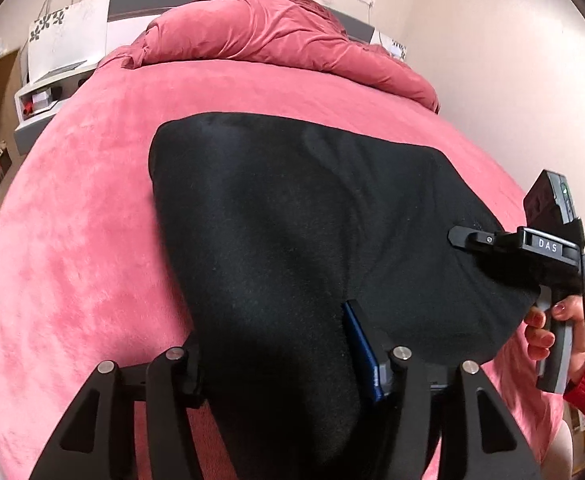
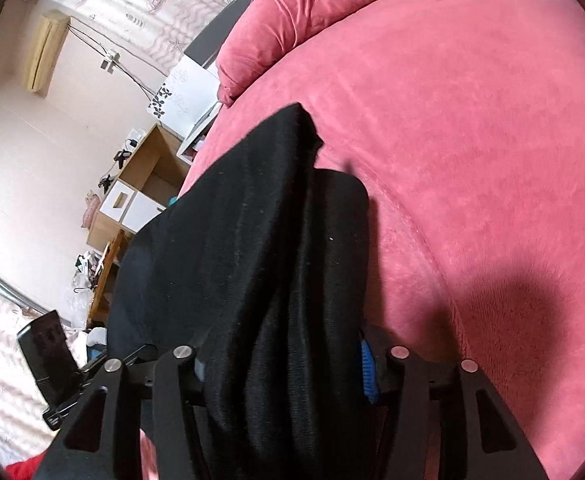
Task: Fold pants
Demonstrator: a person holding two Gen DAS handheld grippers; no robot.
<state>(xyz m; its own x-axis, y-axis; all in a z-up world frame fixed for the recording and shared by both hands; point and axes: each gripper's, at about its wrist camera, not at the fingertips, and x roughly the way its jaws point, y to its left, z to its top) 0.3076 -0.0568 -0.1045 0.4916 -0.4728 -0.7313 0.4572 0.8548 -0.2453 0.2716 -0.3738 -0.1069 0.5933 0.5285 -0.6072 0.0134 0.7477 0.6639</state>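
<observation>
From my left wrist, my left gripper (image 1: 280, 364) clamps a thick fold of the black pants (image 1: 292, 216), which spread across the near half of the pink bed (image 1: 92, 208) toward its right edge. There my right gripper (image 1: 462, 236) bites the cloth, my right hand (image 1: 552, 328) on its handle. From my right wrist, that claw pinches bunched pants (image 2: 260, 240) near the bed's (image 2: 472, 140) left edge.

The pants (image 1: 284, 220) are matt black knit cloth, faintly fuzzy. The bed (image 1: 72, 240) wears plush pink velvety fabric. The left gripper (image 1: 288, 364) is matt black plastic with shiny metal pins.
</observation>
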